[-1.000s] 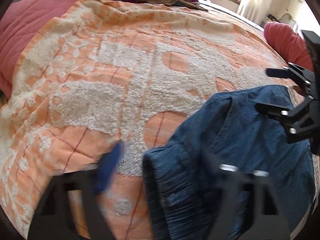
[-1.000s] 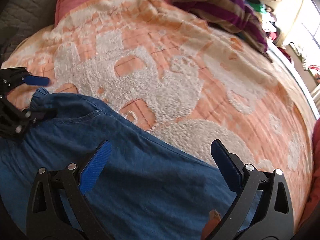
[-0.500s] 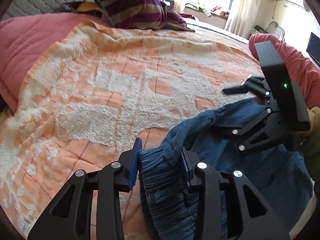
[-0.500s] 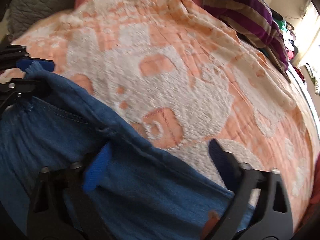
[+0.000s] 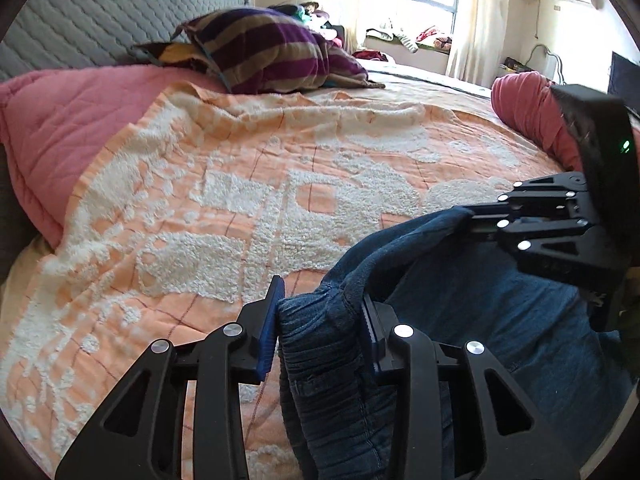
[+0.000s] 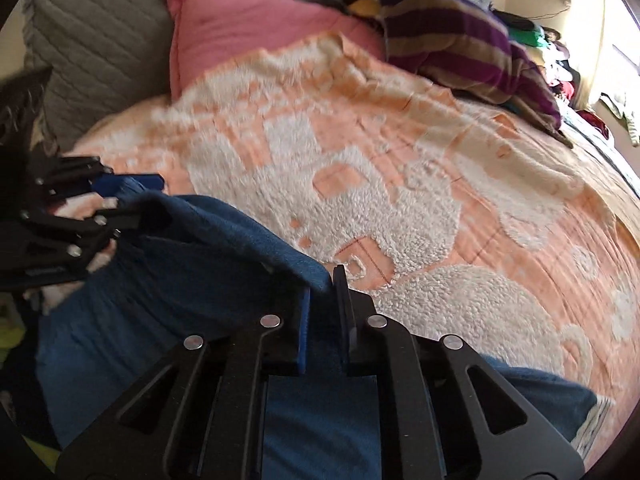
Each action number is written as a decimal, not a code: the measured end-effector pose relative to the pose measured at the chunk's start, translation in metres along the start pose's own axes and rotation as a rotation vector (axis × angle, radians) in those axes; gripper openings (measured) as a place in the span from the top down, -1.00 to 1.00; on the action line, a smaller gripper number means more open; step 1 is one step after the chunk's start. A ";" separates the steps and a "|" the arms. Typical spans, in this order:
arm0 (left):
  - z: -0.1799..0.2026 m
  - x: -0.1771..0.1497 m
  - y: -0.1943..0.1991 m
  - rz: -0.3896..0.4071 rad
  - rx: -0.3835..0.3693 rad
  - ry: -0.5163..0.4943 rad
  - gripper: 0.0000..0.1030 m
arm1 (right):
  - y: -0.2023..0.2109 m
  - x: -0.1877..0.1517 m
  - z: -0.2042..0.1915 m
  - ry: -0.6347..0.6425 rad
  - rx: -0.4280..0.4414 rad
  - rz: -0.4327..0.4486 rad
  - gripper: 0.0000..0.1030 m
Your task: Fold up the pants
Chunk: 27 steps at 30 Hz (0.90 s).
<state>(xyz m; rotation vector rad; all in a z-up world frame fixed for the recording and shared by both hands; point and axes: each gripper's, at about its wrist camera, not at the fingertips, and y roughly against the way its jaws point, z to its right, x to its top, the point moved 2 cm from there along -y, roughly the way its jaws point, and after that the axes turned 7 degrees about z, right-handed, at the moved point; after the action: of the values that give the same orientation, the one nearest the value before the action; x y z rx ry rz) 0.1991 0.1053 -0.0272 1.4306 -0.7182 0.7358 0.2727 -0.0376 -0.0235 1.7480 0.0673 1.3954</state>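
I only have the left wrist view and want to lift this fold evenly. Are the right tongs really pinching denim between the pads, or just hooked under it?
Observer: The right wrist view shows the right tongs shut on a raised edge of the pants, with cloth between both pads.
Operator: How does the cloth lie past them?
Observer: At that view's lower right, part of the pants rests low against the blanket and is not lifted.
Operator: And my left tongs from that side?
Observer: The left tongs pinch the other end of that edge, and the denim runs as a ridge between the two tongs.
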 end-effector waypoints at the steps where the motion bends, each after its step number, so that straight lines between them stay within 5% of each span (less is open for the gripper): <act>1: 0.001 0.000 0.003 0.005 0.000 -0.002 0.36 | 0.006 0.000 -0.001 -0.005 -0.002 0.012 0.89; 27: 0.023 -0.043 0.093 0.004 -0.124 -0.015 0.36 | 0.119 -0.057 -0.074 -0.041 0.030 0.087 0.89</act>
<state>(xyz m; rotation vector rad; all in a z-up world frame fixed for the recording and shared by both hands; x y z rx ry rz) 0.0988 0.0826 -0.0063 1.3233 -0.7653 0.6728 0.1379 -0.0982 0.0083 1.8223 -0.0100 1.4263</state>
